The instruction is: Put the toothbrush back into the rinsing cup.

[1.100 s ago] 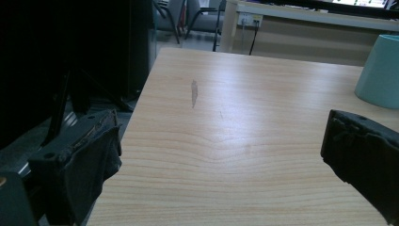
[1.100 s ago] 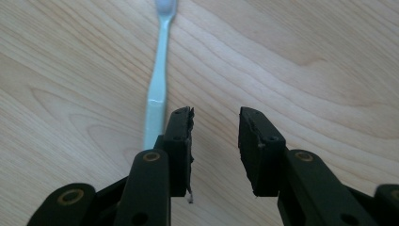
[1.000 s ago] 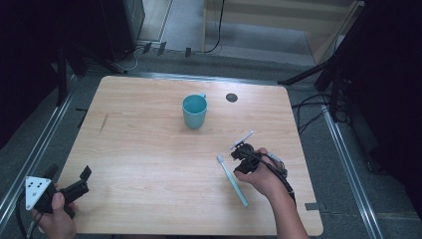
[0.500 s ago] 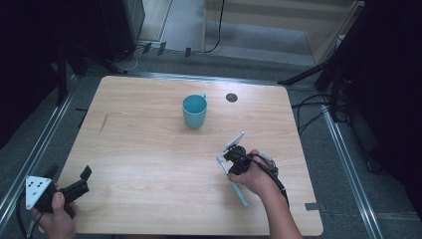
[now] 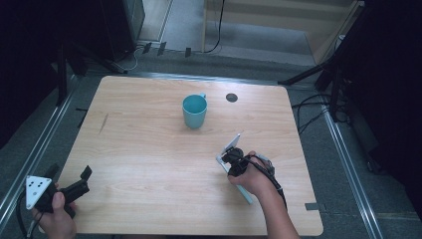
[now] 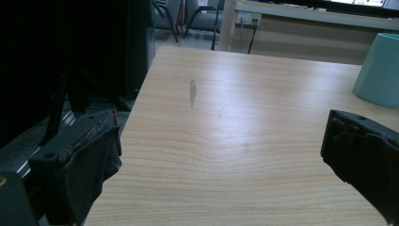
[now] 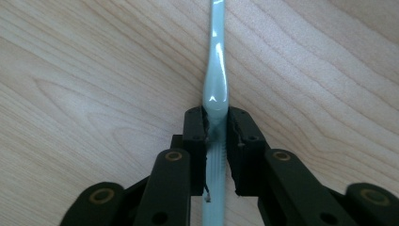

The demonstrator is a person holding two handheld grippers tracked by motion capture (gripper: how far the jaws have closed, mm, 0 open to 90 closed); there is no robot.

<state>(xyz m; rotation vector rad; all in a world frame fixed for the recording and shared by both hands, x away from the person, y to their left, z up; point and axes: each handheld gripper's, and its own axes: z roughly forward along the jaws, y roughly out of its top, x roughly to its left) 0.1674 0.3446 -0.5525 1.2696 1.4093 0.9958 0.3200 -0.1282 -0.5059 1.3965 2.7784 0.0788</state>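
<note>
Wooden table (image 5: 149, 149); right gripper (image 7: 216, 125), jaws just closing, pinches toothbrush (image 7: 215, 89) handle. Lift level, gently, towards cup (image 5: 194, 110). Left gripper (image 5: 82, 180) idle, wide open, empty.

One cup (image 5: 194, 110) stands on one table (image 5: 149, 144). One toothbrush (image 5: 234, 167) lies nearer the person than the cup, off to its right. One dark round spot (image 5: 231, 97) sits on the tabletop just right of the cup. Two grippers: one (image 5: 232, 160) right of the cup at the toothbrush, one (image 5: 74, 186) far to the cup's left at the near edge.
</note>
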